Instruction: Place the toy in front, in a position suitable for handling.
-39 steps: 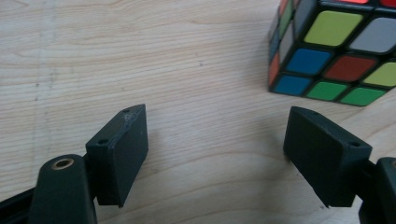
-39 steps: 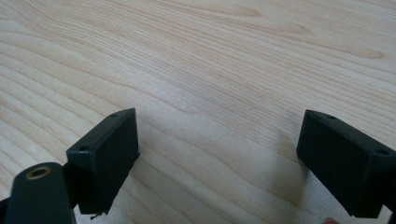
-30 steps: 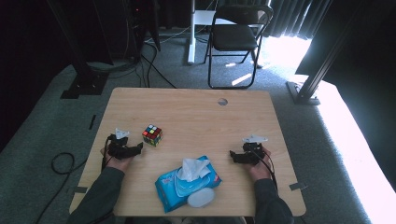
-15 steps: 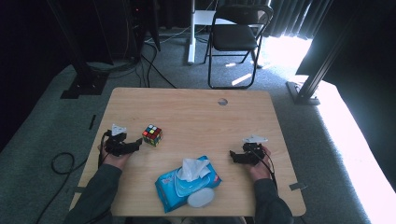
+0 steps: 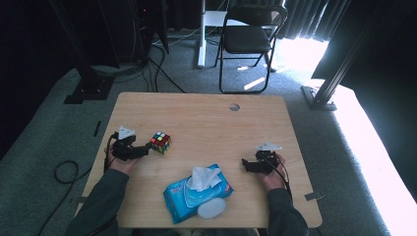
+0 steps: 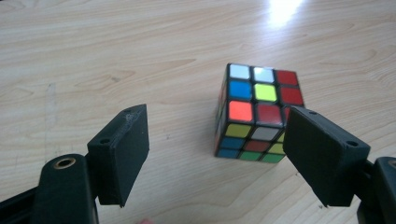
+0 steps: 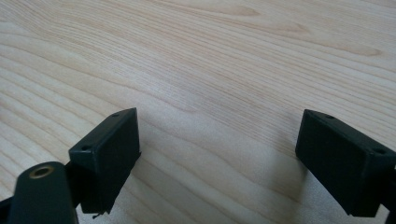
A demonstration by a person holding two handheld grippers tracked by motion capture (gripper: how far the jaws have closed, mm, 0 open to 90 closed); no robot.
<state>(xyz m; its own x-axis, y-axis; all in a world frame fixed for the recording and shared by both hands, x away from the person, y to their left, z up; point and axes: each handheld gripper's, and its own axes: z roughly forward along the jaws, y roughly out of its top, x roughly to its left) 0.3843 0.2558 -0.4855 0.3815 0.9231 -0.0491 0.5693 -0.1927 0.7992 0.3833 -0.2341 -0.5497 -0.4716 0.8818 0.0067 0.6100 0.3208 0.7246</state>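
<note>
Multicoloured cube (image 6: 258, 115) now nearer left gripper (image 6: 215, 154), jaws spread, right gripper (image 7: 218, 161) unmoved, jaws spread

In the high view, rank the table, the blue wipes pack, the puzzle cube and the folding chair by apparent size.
1. table, clearly largest.
2. folding chair; it stands farther from the camera, so its true size against the table is unsure.
3. blue wipes pack.
4. puzzle cube, smallest, by the left gripper.

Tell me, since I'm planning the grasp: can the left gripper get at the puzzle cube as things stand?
Probably yes. The left gripper is open, and the puzzle cube sits just ahead on bare table, off toward one jaw, so a slight sideways shift seems needed.
</note>
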